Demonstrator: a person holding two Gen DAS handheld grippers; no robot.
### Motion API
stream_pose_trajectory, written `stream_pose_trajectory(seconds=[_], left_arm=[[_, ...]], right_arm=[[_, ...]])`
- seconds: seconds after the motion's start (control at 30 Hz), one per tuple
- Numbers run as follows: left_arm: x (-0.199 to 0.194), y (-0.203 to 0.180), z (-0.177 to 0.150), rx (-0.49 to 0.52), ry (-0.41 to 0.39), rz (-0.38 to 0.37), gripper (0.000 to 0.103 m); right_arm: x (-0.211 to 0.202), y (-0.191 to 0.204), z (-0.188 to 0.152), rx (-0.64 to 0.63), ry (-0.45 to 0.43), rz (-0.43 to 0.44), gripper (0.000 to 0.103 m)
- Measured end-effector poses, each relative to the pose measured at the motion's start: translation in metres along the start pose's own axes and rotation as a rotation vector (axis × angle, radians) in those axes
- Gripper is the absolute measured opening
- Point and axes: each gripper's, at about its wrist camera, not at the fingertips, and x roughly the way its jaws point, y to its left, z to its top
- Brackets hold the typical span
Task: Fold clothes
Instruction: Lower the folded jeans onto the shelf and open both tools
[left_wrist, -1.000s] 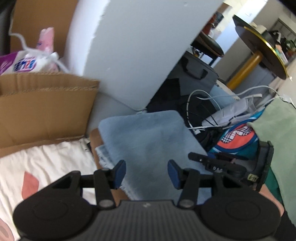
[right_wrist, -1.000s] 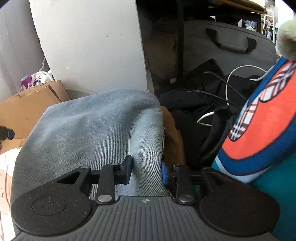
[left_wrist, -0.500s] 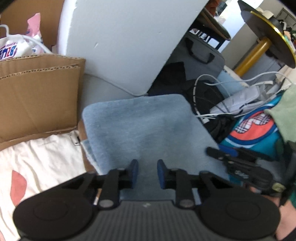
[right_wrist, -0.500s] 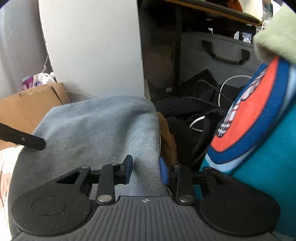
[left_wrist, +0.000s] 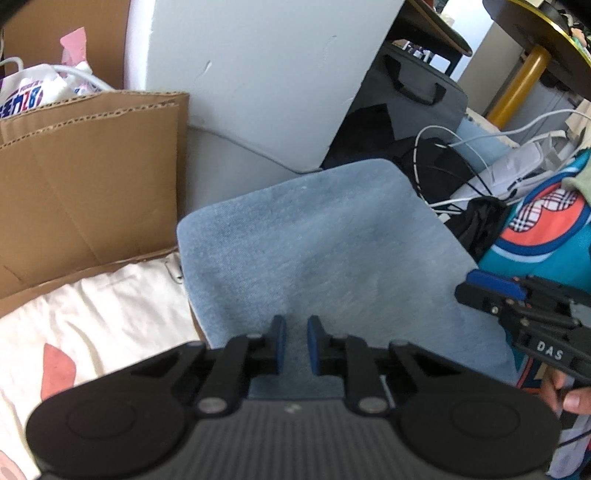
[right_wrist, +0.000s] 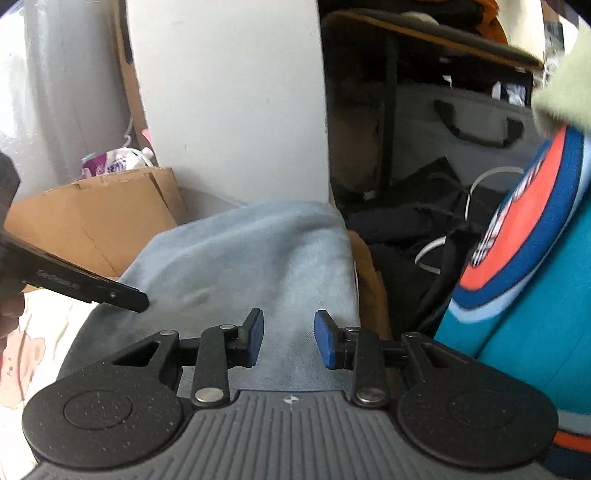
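A folded light-blue denim garment (left_wrist: 325, 240) (right_wrist: 258, 251) lies flat on a brown surface (right_wrist: 369, 277). My left gripper (left_wrist: 295, 341) hangs low over its near edge. Its jaws are closing to a narrow gap, and the denim shows flat between the pads with no fold pinched. The left gripper (right_wrist: 142, 299) also shows in the right wrist view, its tip at the denim's left side. My right gripper (right_wrist: 288, 338) stands open over the denim's near right corner, and the left wrist view shows it (left_wrist: 480, 291) at that edge.
A teal shirt with an orange and blue emblem (left_wrist: 543, 229) (right_wrist: 535, 258) lies right of the denim, a pale green cloth (right_wrist: 565, 92) above it. Cardboard (left_wrist: 92, 184) and a white patterned cloth (left_wrist: 92, 314) lie left. A white panel (left_wrist: 258, 74), cables (left_wrist: 461, 162) and a grey bag (left_wrist: 413, 92) stand behind.
My left gripper has come down toward the denim's near edge and its jaws have narrowed from wide apart to a small gap. The right gripper's jaws have barely changed.
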Motion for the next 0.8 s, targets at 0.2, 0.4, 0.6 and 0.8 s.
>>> stream_pose_trajectory(seconds=[0.2, 0.4, 0.6, 0.8], left_arm=[[0.004, 0.0, 0.0, 0.008, -0.01, -0.006, 0.016], [-0.007, -0.004, 0.007, 0.006, 0.009, -0.009, 0.012], [-0.026, -0.017, -0.003, 0.065, 0.02, -0.035, 0.012], [-0.033, -0.029, -0.019, 0.119, 0.037, -0.058, 0.012]], right_arm=[[0.013, -0.01, -0.008, 0.006, 0.046, -0.013, 0.032], [0.014, -0.007, -0.01, -0.004, 0.064, -0.07, 0.029], [-0.007, -0.008, -0.007, 0.018, 0.028, -0.049, 0.033], [-0.005, -0.002, -0.013, 0.026, 0.05, -0.031, 0.033]])
